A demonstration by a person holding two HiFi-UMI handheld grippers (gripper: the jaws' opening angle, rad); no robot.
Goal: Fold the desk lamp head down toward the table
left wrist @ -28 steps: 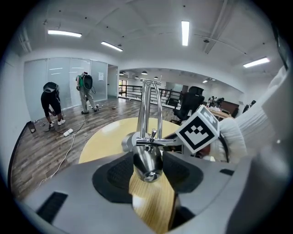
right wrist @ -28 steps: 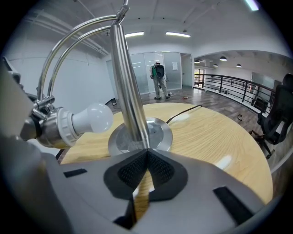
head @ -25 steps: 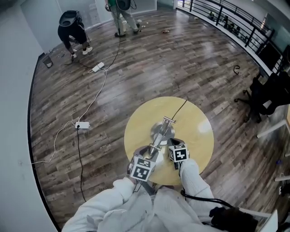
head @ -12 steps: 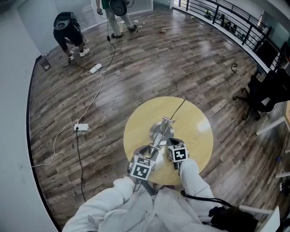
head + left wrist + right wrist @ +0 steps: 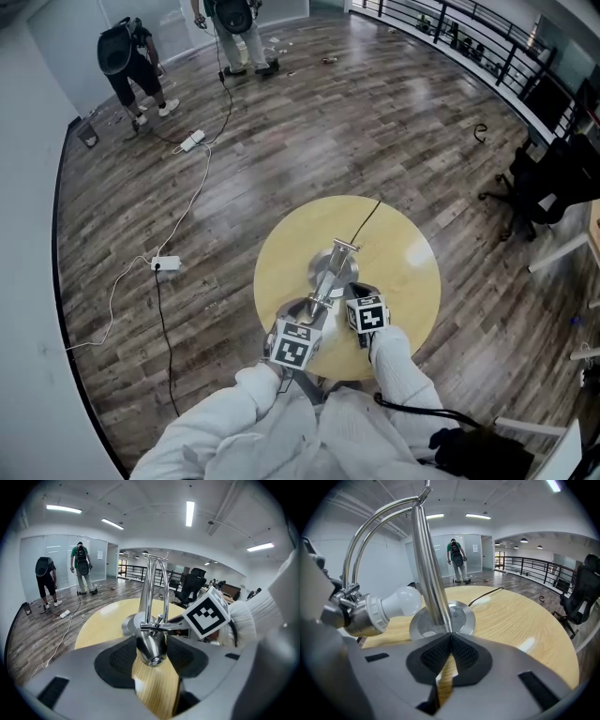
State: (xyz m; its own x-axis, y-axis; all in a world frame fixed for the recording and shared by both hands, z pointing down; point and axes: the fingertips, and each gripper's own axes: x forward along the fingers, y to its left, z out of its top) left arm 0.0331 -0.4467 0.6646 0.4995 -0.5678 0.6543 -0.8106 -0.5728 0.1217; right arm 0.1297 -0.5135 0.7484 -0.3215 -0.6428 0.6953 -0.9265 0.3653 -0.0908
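Observation:
A chrome desk lamp (image 5: 330, 272) stands on a round yellow table (image 5: 403, 253). Its round base (image 5: 443, 617) sits mid-table, with an upright post (image 5: 427, 569) and a curved double-rod arm (image 5: 370, 527) above it. My left gripper (image 5: 306, 317) is shut on the chrome lamp head (image 5: 151, 648), which sits between its pads. The white bulb (image 5: 401, 600) points sideways from the socket toward the post. My right gripper (image 5: 451, 638) is shut on the post low down, just above the base, to the right of the left gripper (image 5: 151, 654).
A black cord (image 5: 369, 221) runs from the lamp over the table's far edge. White power strips (image 5: 170, 261) and cables lie on the wooden floor to the left. Two people (image 5: 127, 58) stand far back. A black office chair (image 5: 551, 178) is at the right.
Both grippers and the lamp stay as they were. The two people at the far end have shifted a little.

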